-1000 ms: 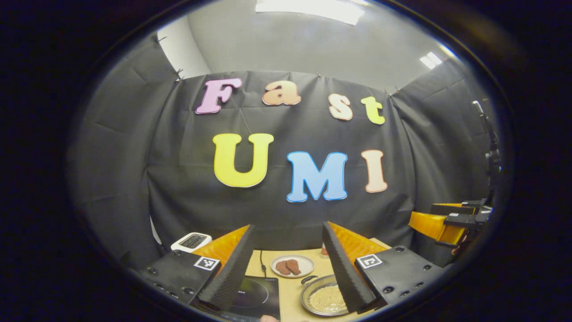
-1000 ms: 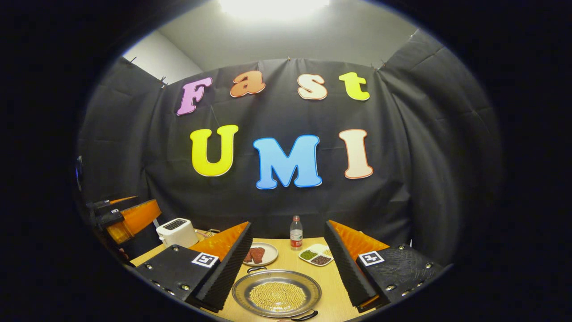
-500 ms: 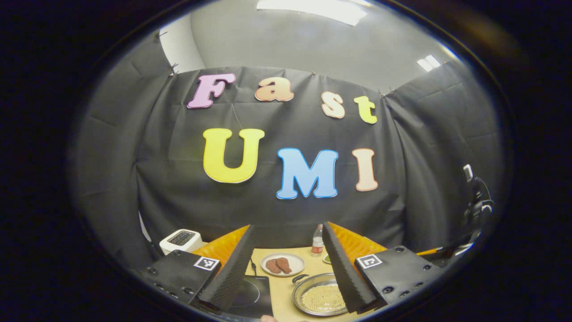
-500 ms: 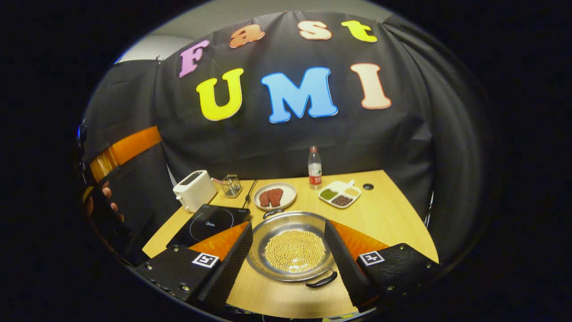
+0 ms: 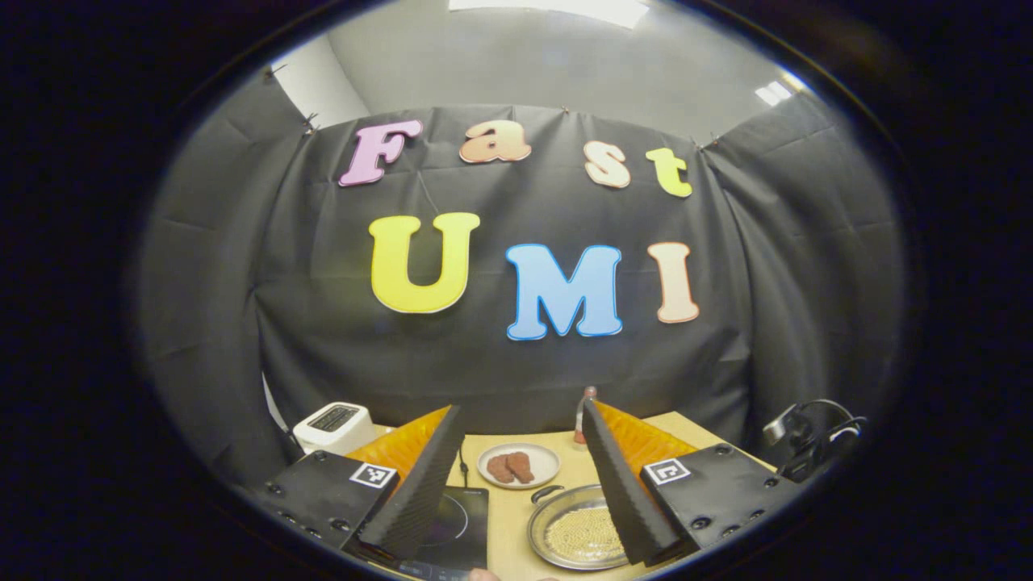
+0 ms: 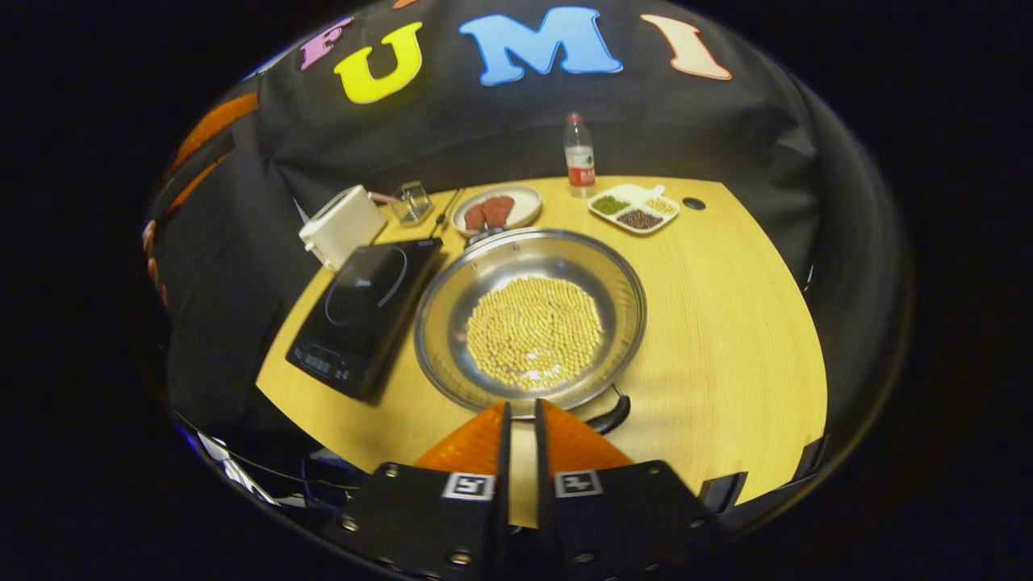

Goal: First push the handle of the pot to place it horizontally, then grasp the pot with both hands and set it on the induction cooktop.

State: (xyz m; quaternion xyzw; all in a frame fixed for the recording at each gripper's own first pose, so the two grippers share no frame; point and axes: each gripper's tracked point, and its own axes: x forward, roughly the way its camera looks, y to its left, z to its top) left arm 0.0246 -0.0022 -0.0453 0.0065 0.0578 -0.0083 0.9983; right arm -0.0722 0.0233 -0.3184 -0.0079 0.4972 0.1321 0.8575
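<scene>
The pot full of little yellow beans sits in the middle of the table, right beside the induction cooktop at the left edge. The right gripper has its fingers almost together, just above the pot's near rim, next to its black handle. The left gripper is held wide apart above the table's near edge, holding nothing.

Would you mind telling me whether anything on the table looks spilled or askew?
Nothing looks spilled. The pot holds its beans neatly, but its near handle points diagonally, and the pot sits beside the induction cooktop.
</scene>
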